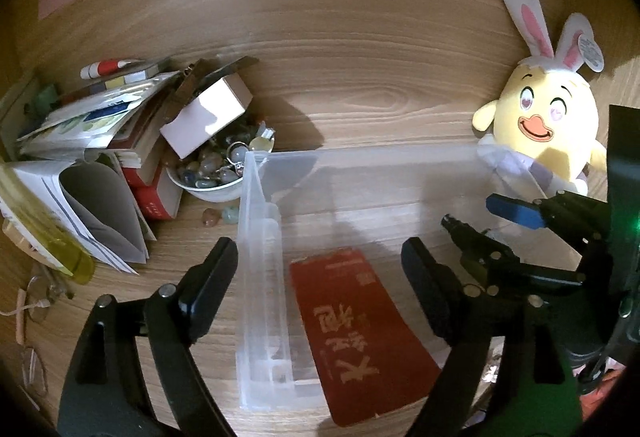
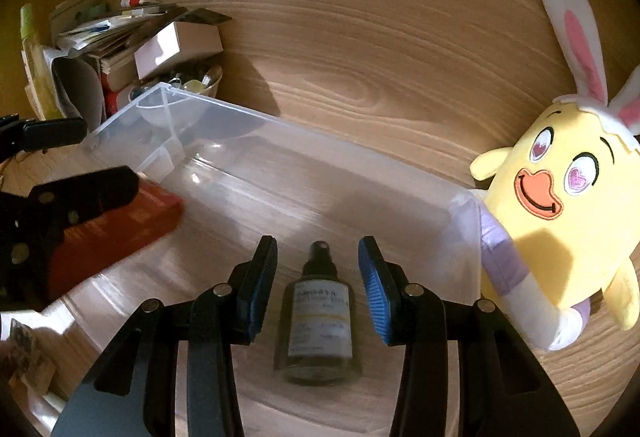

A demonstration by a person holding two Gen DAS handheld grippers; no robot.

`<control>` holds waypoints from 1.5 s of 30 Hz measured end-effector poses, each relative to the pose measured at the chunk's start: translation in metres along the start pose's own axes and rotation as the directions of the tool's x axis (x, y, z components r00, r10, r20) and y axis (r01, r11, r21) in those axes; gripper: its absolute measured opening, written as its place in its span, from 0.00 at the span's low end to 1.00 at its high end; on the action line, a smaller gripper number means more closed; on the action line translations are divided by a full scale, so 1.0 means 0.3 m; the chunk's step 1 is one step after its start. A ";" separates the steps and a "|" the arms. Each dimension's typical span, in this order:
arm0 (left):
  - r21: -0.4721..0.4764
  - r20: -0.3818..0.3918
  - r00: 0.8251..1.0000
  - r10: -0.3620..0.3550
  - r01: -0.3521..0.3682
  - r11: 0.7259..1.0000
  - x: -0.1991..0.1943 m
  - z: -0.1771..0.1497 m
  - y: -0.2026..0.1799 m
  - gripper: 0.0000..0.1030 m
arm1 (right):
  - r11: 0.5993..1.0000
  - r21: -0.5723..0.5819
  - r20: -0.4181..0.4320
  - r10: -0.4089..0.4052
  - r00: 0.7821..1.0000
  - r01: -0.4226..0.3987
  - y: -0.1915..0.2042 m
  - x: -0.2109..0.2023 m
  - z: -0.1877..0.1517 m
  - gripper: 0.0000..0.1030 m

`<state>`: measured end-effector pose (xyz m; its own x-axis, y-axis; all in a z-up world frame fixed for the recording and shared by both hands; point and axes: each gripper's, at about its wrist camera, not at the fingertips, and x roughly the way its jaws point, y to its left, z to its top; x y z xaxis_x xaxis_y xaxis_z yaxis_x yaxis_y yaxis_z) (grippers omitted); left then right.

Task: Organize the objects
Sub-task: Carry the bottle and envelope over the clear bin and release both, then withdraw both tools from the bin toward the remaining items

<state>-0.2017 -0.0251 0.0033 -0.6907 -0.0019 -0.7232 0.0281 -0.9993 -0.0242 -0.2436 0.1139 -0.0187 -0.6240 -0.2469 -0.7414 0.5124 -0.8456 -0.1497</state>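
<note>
While the left gripper (image 1: pixel 320 277) hangs with fingers apart over the red packet (image 1: pixel 360 337) in the clear bin (image 1: pixel 256 237) at lower centre, the right gripper (image 2: pixel 318 277) straddles, fingers apart, the spray bottle (image 2: pixel 318 321) lying inside, the plush chick (image 2: pixel 560 221) at right.

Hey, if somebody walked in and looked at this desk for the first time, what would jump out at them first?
Probably the yellow chick plush with bunny ears, leaning against the right end of the clear plastic bin. Next, the red packet lying at the bin's left end and the small spray bottle lying between the open right gripper fingers. A messy pile of books sits left of the bin.
</note>
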 end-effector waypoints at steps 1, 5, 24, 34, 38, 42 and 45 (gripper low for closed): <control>0.000 0.000 1.000 -0.001 0.001 1.000 -0.001 0.000 -0.002 0.82 | 1.000 -0.003 -0.002 0.002 1.000 -0.002 0.002 0.000 -0.002 0.38; -0.006 -0.003 1.000 -0.016 0.016 1.000 -0.012 -0.002 -0.002 0.82 | 1.000 -0.007 -0.022 0.011 1.000 -0.011 0.010 0.007 -0.006 0.38; -0.008 0.101 0.995 -0.012 0.013 1.000 -0.211 -0.049 0.047 0.96 | 1.000 -0.010 0.088 -0.016 0.996 0.017 0.027 -0.169 -0.002 0.80; 0.000 0.086 0.996 -0.031 0.031 1.000 -0.261 -0.123 0.058 0.97 | 1.000 -0.013 0.146 -0.026 0.989 0.028 0.052 -0.314 -0.072 0.81; 0.005 0.081 0.996 -0.023 0.023 1.000 -0.277 -0.158 0.058 0.97 | 1.000 0.000 0.139 -0.021 0.990 0.022 0.064 -0.335 -0.119 0.82; -0.015 0.060 0.998 -0.036 0.037 0.999 -0.289 -0.196 0.073 0.97 | 0.999 0.025 0.123 -0.025 0.992 0.022 0.056 -0.348 -0.166 0.82; -0.025 0.038 0.999 -0.024 0.025 0.999 -0.295 -0.229 0.087 0.97 | 0.999 0.050 0.115 -0.015 0.993 0.009 0.049 -0.359 -0.197 0.82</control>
<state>-0.0903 -0.0486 0.0192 -0.7182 0.0211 -0.6956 0.0286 -0.9978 -0.0598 -0.1340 0.1559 0.0201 -0.6955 -0.2868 -0.6588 0.4762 -0.8706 -0.1236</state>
